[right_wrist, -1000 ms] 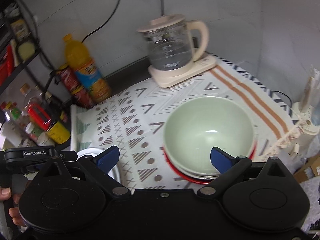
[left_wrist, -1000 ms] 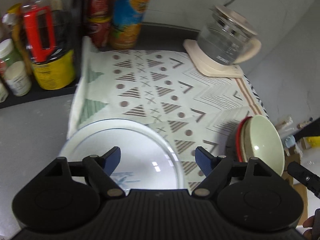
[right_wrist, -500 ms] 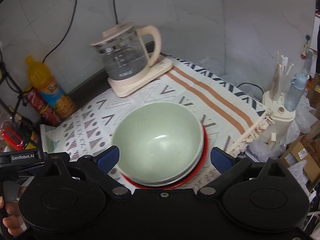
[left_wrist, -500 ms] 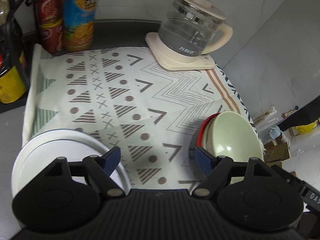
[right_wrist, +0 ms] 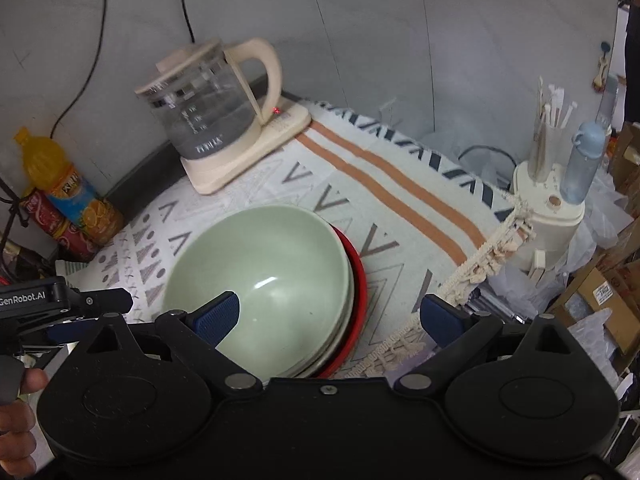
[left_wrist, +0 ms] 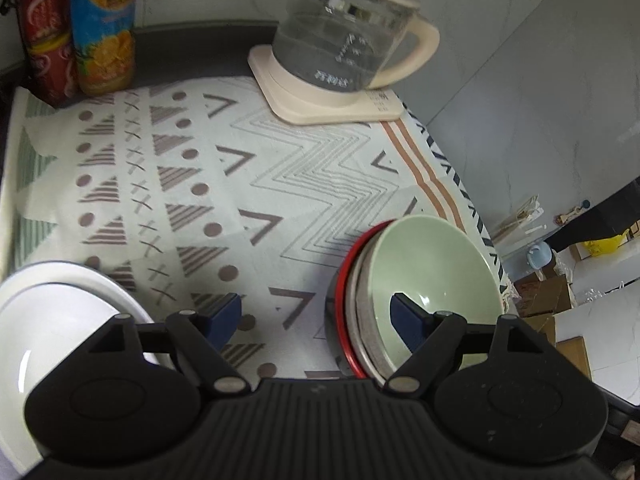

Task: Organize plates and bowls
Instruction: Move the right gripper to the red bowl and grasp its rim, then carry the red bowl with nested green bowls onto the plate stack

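A pale green bowl [left_wrist: 432, 272] sits on top of a stack of bowls with a red one [left_wrist: 345, 300] lowest, on the patterned cloth [left_wrist: 248, 184]. A white plate [left_wrist: 48, 320] lies at the cloth's near left corner. My left gripper [left_wrist: 316, 316] is open above the cloth between plate and stack, its right finger over the green bowl's near side. In the right wrist view the green bowl [right_wrist: 260, 276] lies under my open right gripper [right_wrist: 330, 318], whose left finger hangs over the bowl's inside and right finger over the cloth's fringe. Neither holds anything.
A glass kettle [left_wrist: 340, 48] on a cream base stands at the back of the cloth. An orange juice bottle [left_wrist: 102, 28] and red cans [left_wrist: 46, 36] stand back left. A cream holder [right_wrist: 548, 204] with sticks and a blue bottle sits off the cloth's right edge, beside boxes.
Both views have swung to the right: the left gripper left the white plate and now hangs by the bowl stack. The green bowl has slid from centre to the left under the right gripper.
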